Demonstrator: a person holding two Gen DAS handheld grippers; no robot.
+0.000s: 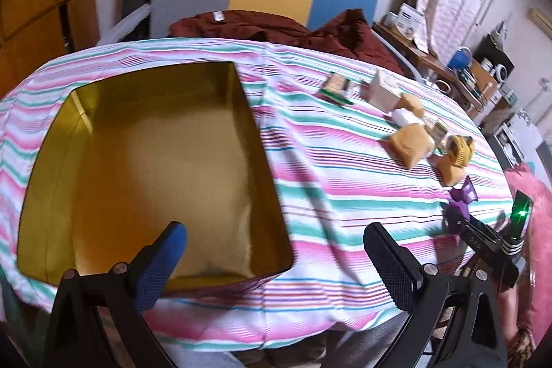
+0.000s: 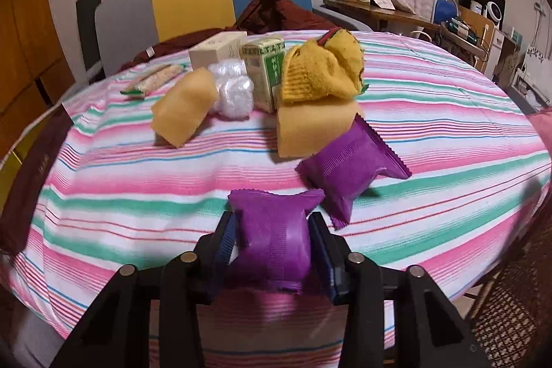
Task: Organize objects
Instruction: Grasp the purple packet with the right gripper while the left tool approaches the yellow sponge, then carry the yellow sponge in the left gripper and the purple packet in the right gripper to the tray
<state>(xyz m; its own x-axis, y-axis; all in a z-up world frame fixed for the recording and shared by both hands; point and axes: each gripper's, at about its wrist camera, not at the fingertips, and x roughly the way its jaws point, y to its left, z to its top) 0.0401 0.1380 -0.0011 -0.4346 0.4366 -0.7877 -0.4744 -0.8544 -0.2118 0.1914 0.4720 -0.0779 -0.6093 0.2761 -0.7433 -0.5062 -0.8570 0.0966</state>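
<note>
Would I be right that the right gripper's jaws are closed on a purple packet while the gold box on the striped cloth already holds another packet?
Not quite: the gold box holds nothing, as the left wrist view shows. The rest stands: the right gripper has its jaws closed on a purple packet, and the second purple packet lies on the striped cloth.

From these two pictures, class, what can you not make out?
- Left view: the pile beyond the gold box is small and blurred; the items run together.
- Right view: the print on the green carton is too small to read.
- Right view: the lower end of the purple packet in the right gripper is hidden by the fingers.
- Right view: only a corner of the box shows at the left edge.
</note>
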